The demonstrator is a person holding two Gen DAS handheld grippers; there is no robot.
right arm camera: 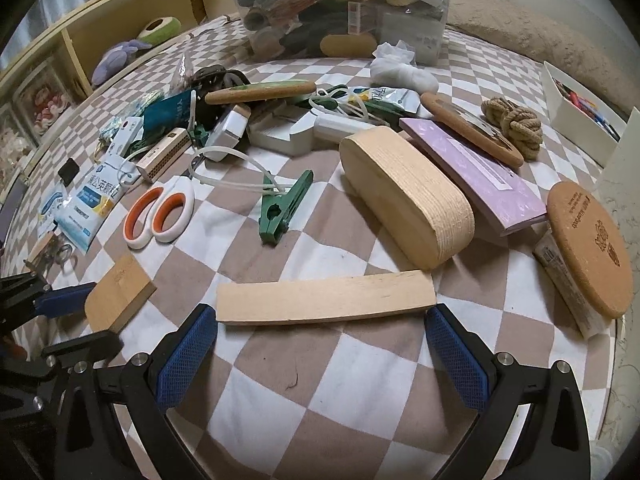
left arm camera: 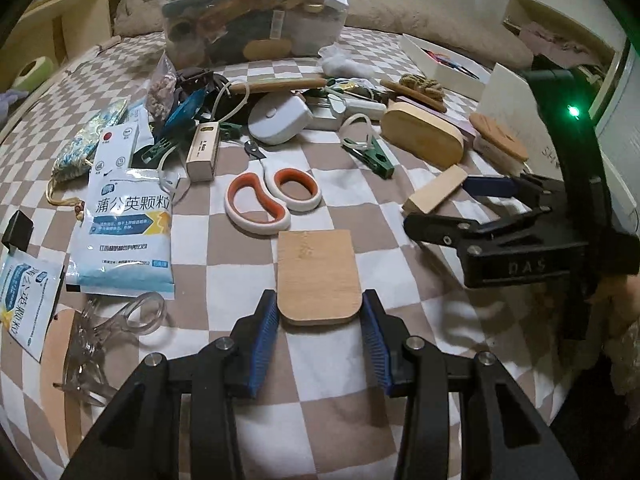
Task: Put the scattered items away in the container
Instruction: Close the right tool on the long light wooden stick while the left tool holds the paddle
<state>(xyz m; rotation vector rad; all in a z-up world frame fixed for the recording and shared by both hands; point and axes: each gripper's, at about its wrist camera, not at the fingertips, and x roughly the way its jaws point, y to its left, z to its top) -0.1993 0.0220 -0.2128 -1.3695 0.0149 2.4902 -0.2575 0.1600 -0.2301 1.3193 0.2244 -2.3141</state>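
A clear plastic container (left arm camera: 256,20) full of items stands at the far side of the checkered bed; it also shows in the right wrist view (right arm camera: 344,12). My left gripper (left arm camera: 320,320) is open with its blue pads either side of the near end of a flat wooden tile (left arm camera: 316,276). My right gripper (right arm camera: 320,344) is open, its pads flanking a long pale wooden block (right arm camera: 324,300). The right gripper (left arm camera: 460,204) also shows in the left wrist view, straddling that block (left arm camera: 436,190). The left gripper (right arm camera: 78,316) and the tile (right arm camera: 118,292) show in the right wrist view.
Scattered on the bed: orange-handled scissors (left arm camera: 272,196), green clip (right arm camera: 284,208), oval wooden box (right arm camera: 408,196), purple book (right arm camera: 476,168), cork lid (right arm camera: 588,248), rope knot (right arm camera: 512,120), medicine sachets (left arm camera: 128,216), clear clip (left arm camera: 108,336). A white tray (right arm camera: 580,120) sits at right.
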